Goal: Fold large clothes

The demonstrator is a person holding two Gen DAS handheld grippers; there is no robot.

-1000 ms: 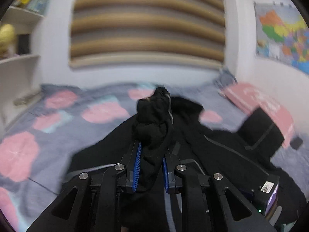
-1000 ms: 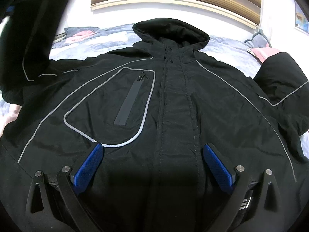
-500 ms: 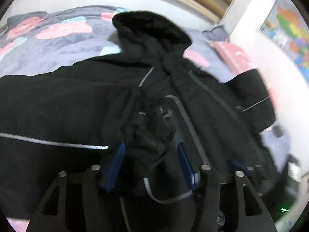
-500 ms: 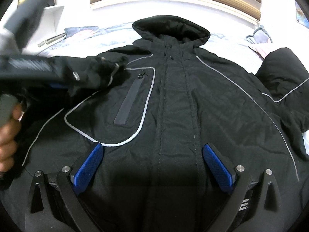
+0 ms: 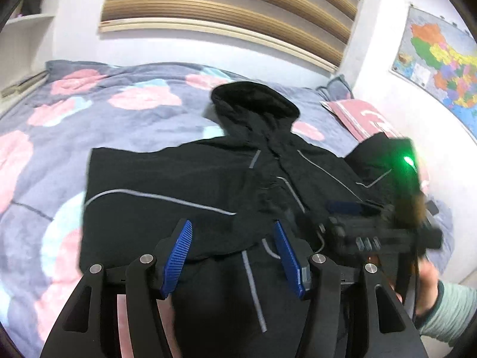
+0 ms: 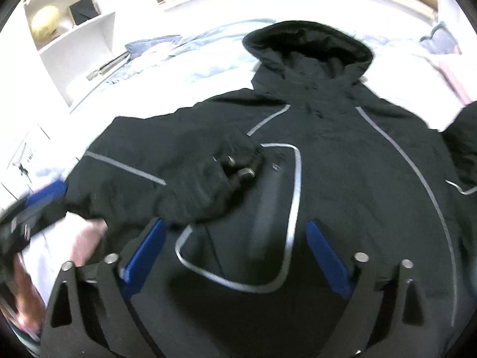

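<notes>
Black jacket: a black padded hooded jacket with grey piping (image 6: 342,179) lies front-up on the bed with a grey, pink-flowered quilt (image 5: 89,125).
Long axis: runs from the hem by the cameras to the hood (image 6: 307,41), which points toward the striped headboard (image 5: 232,9).
Sleeve: one black sleeve (image 6: 167,161) lies folded across the chest, its cuff beside the grey-outlined chest pocket (image 6: 268,208).
Left gripper (image 5: 232,250): jaws apart, having just opened, nothing gripped, above the folded sleeve.
Right gripper (image 6: 235,250): jaws wide apart though just narrowing, empty, over the chest pocket.
</notes>
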